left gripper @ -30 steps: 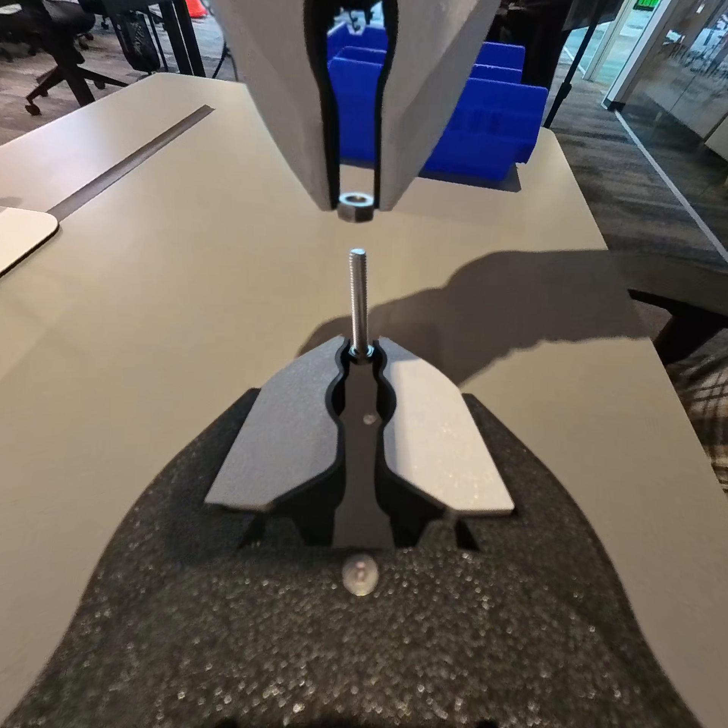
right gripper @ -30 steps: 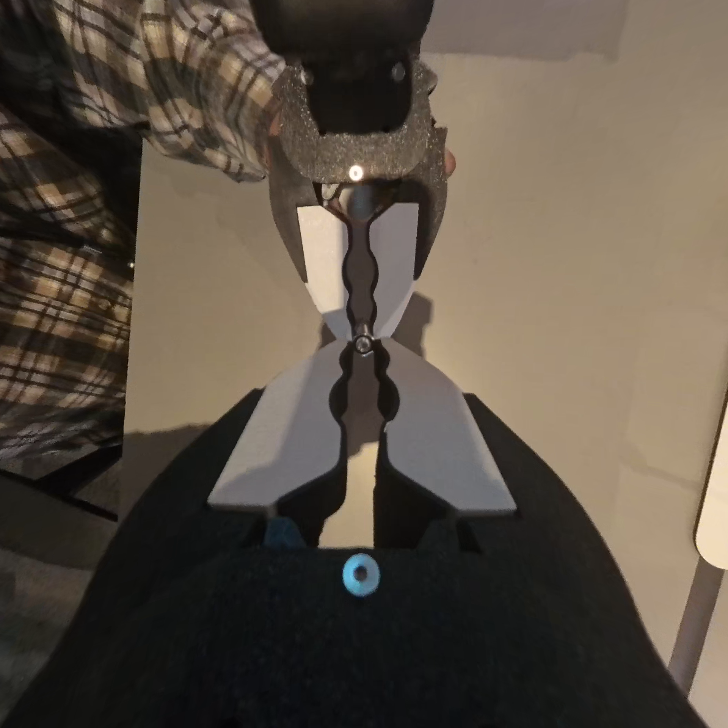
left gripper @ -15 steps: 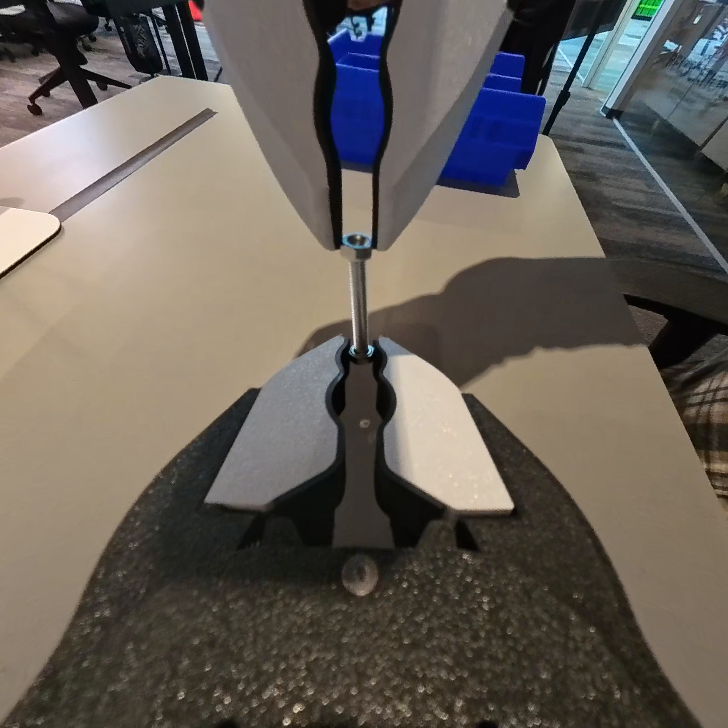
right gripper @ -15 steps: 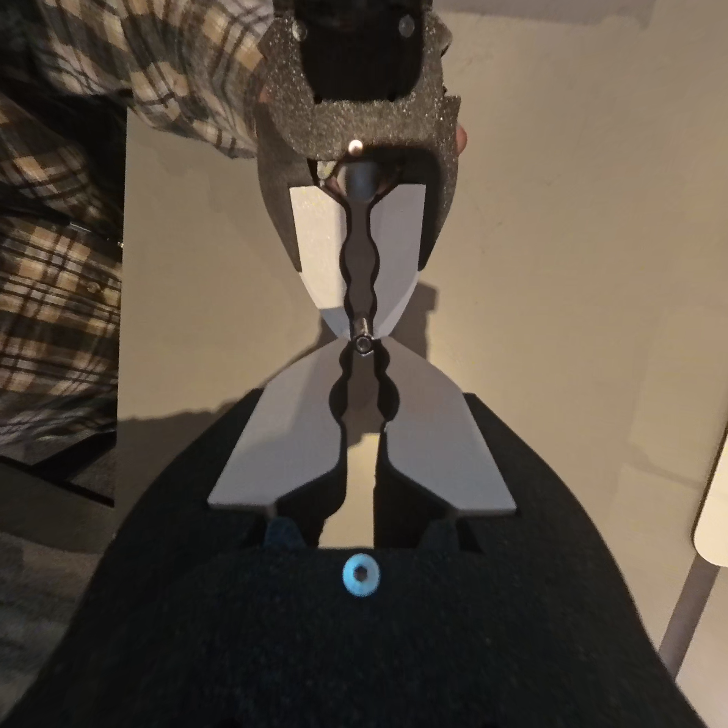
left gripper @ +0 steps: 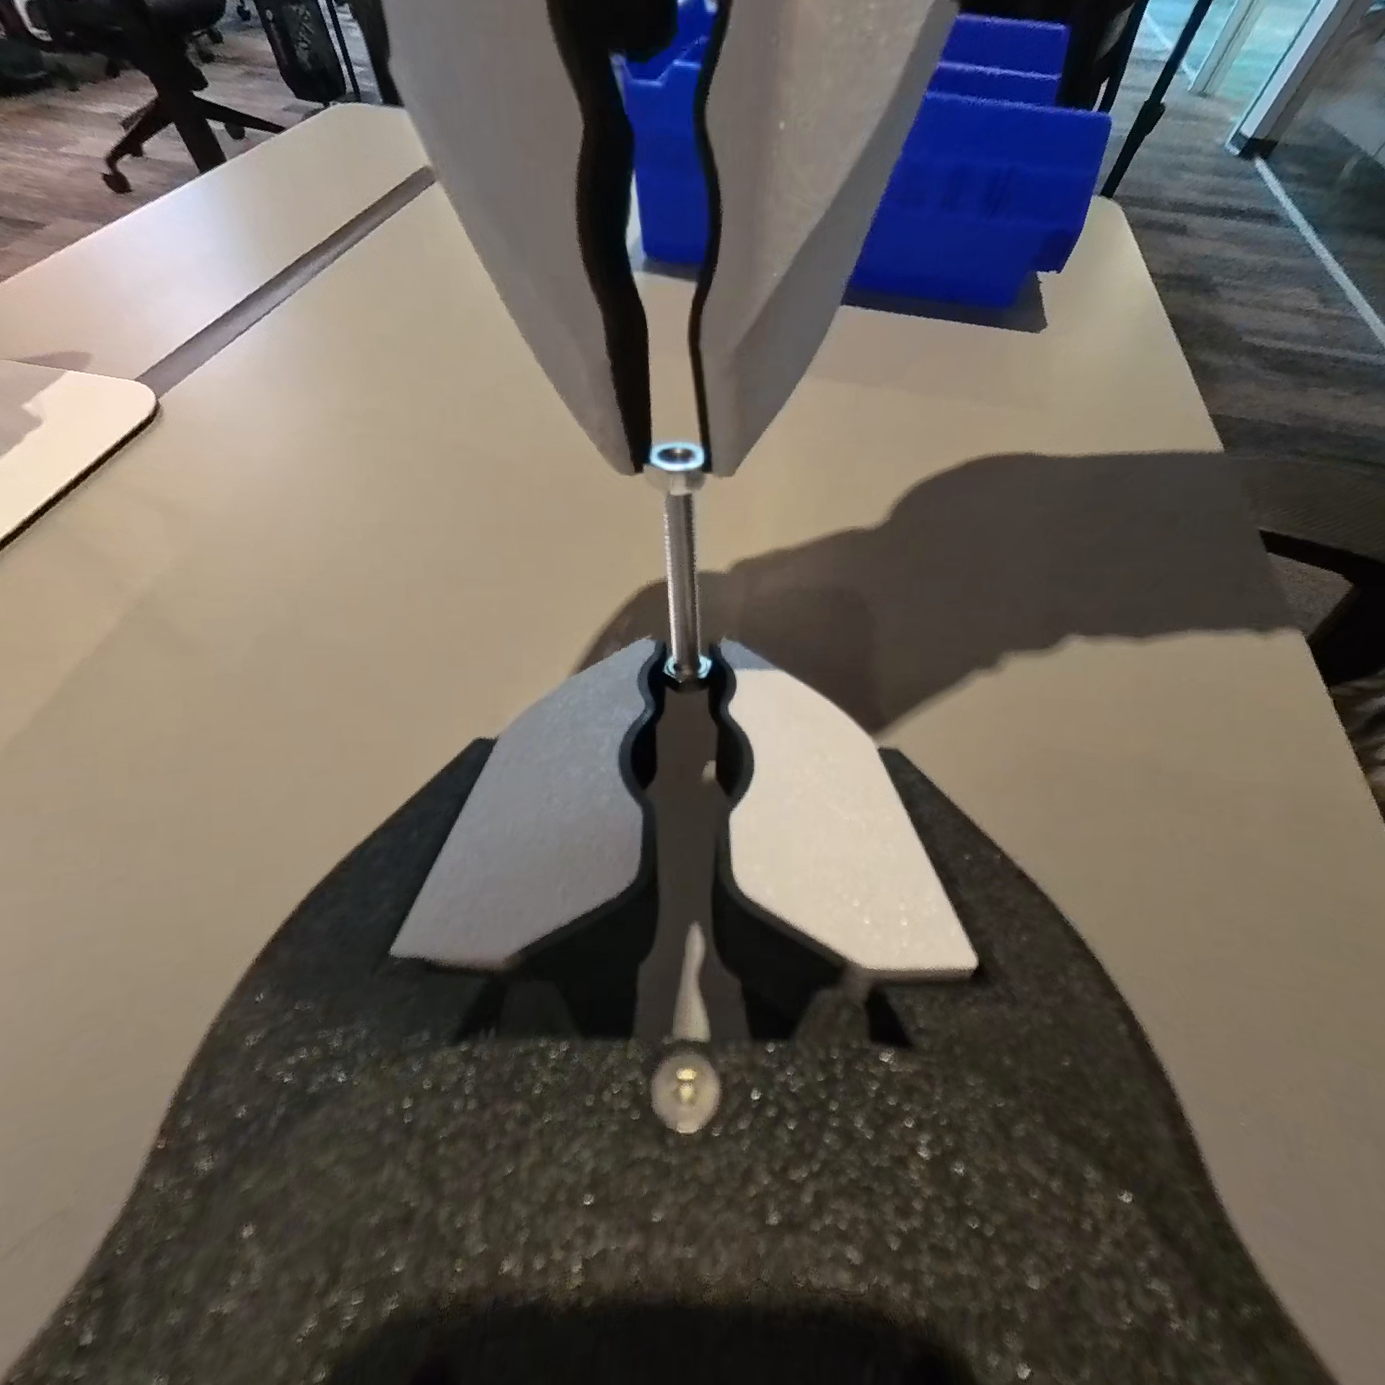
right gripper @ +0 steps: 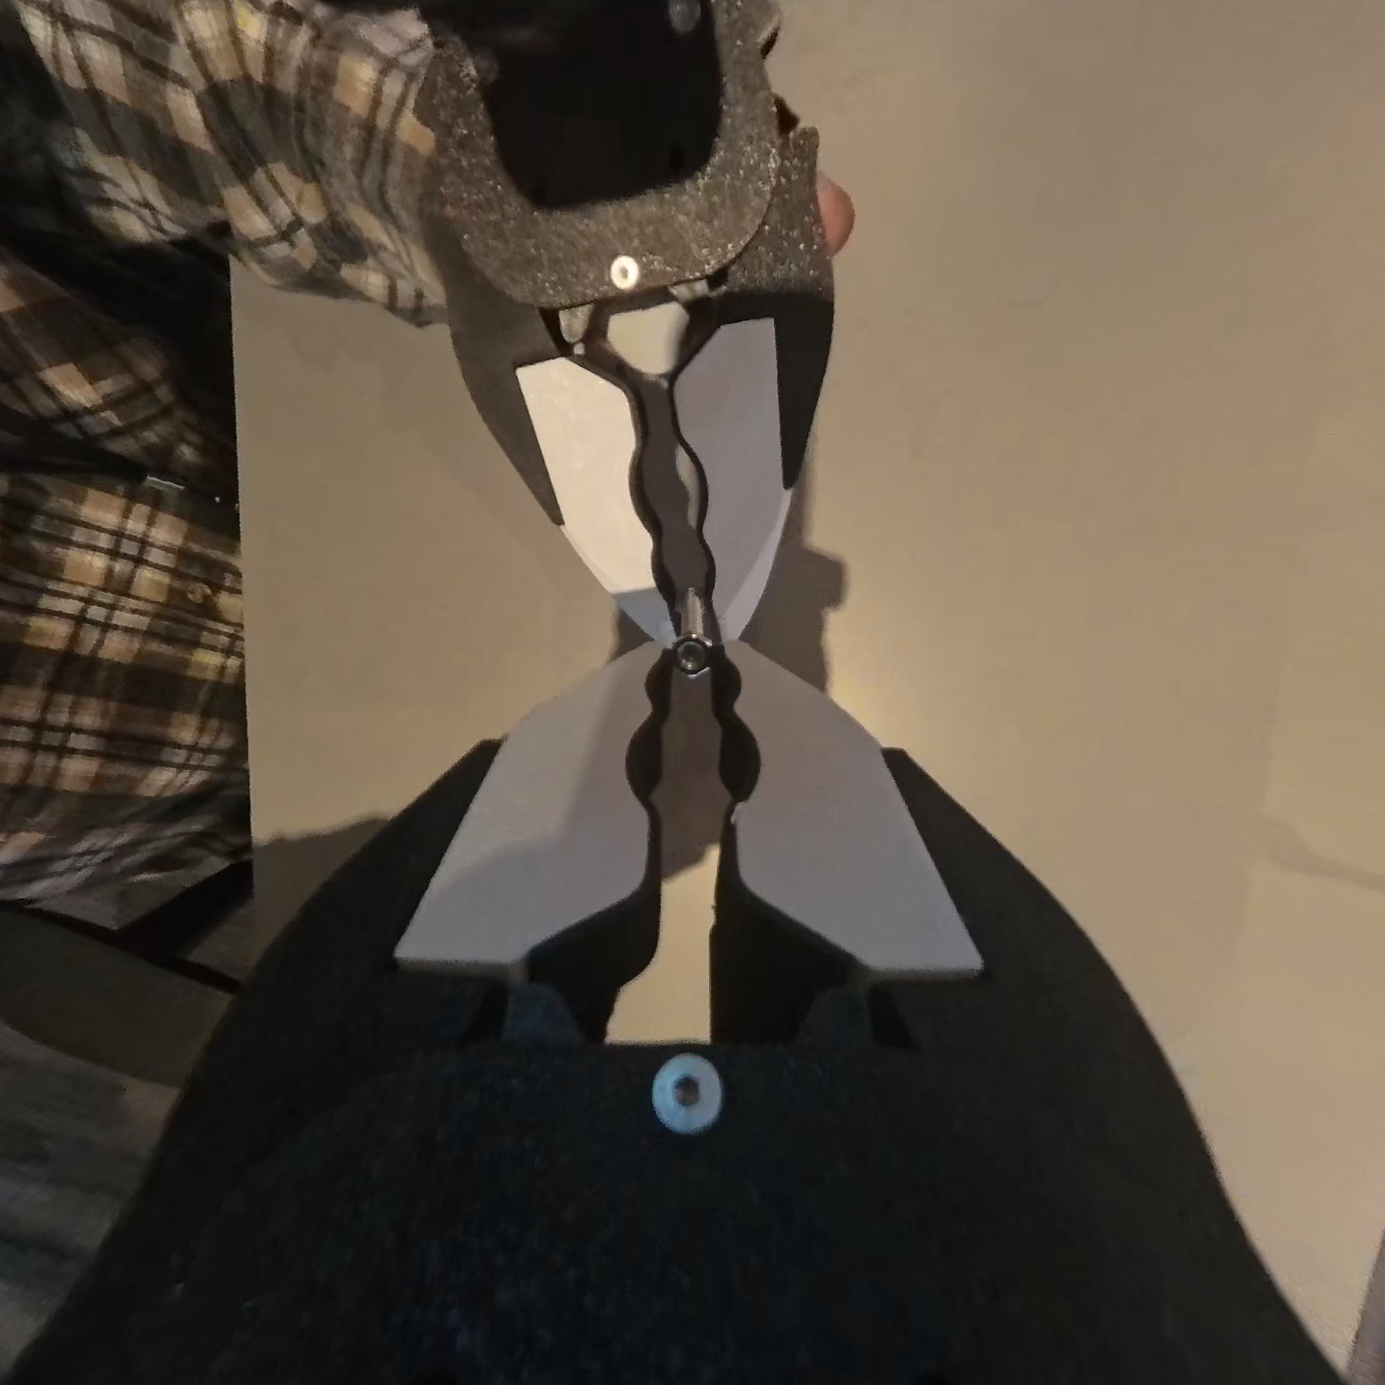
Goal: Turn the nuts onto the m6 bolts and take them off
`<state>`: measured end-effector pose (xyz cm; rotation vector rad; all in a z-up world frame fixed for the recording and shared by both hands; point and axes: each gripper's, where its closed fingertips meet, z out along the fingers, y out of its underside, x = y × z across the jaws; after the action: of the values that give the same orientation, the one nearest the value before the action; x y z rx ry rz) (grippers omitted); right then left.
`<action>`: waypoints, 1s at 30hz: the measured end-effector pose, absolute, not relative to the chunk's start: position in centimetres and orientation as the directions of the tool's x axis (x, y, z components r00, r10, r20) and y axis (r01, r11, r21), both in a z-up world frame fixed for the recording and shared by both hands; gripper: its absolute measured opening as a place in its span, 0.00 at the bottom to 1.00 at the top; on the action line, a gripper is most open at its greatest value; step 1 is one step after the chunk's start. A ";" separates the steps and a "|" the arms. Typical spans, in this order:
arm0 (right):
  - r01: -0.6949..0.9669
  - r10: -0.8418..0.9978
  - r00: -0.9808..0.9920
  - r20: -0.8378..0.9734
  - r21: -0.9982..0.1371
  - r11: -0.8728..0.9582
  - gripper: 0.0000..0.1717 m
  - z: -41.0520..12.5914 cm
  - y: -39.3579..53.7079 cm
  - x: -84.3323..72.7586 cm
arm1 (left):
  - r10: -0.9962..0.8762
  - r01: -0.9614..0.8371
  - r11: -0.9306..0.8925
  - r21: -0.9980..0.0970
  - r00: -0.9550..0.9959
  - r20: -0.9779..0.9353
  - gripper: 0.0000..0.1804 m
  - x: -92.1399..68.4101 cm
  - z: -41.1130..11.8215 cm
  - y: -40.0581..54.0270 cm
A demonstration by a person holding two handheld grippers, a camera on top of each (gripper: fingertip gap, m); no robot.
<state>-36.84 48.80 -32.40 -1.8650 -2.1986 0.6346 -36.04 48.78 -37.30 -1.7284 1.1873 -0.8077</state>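
Alignment: nut [left gripper: 677,466] sits right at the top of the bolt [left gripper: 683,577], hole over the threaded tip, the two touching; whether a thread has caught cannot be told.
Bolt axis: long shank runs straight from the left gripper [left gripper: 683,671] to the right gripper [right gripper: 693,659], standing up off the tabletop [left gripper: 315,524].
Left jaws: clamped on the bolt's hexagonal head end, pads pressed to either side.
Right jaws: clamped on the nut from above, pads against its flats.
Nearer hand: right one, already on the nut; judged next move is turning about the shank's axis.
Look: both bright silvery steel; slim threaded bolt, small hexagonal nut.
Background: blue bins [left gripper: 989,172] at the tabletop's far edge.
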 end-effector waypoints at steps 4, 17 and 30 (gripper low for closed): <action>0.900 0.974 -0.169 -0.153 -0.427 0.089 0.06 -32.8 48.9 -36.6 | -0.939 -0.400 -0.168 -0.901 0.343 0.022 0.06 -36.0 -37.7 48.9; 0.875 0.976 -0.140 -0.168 -0.483 0.042 0.06 -32.9 48.9 -36.6 | -0.937 -0.401 -0.169 -0.900 0.348 0.021 0.06 -36.1 -37.7 48.9; 0.862 0.978 -0.126 -0.169 -0.507 0.023 0.06 -32.9 49.1 -36.6 | -0.935 -0.400 -0.163 -0.902 0.356 0.011 0.06 -36.3 -37.6 49.0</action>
<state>-36.63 49.14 -32.91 -1.9091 -2.0700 0.7434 -36.29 49.00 -37.55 -1.7374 1.1886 -0.7625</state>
